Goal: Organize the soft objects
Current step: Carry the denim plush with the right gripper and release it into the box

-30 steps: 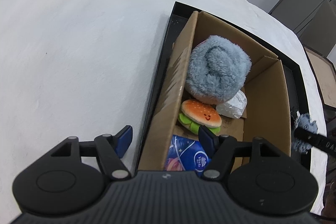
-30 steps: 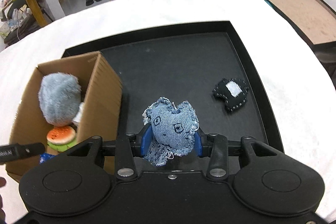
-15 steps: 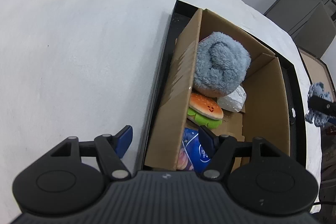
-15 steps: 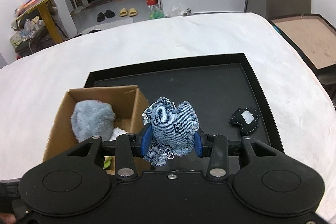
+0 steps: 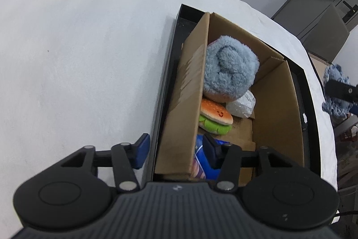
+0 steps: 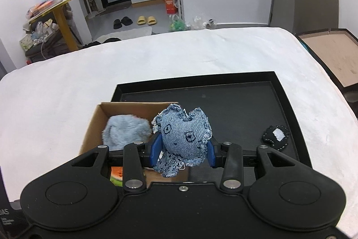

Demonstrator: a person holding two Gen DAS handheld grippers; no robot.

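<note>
The white-covered worktop (image 6: 67, 104) spreads left of and beyond both tools; slippers (image 6: 146, 20) lie on the room's grey floor beyond. The left tool (image 5: 176, 149) straddles the cardboard box (image 5: 185, 91) wall, jaws closing, narrower than a second ago. The right tool (image 6: 183, 149) stays clenched on the denim toy (image 6: 182, 133), now over the box's near corner, the black tray (image 6: 235, 113) farther below than before.

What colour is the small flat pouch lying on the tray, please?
Black with a white patch and white stitching, clearest in the right wrist view.

A frayed denim plush (image 6: 183, 136) hangs pinched above the cardboard box (image 5: 185, 91) holding a fluffy blue toy (image 5: 228, 73).
</note>
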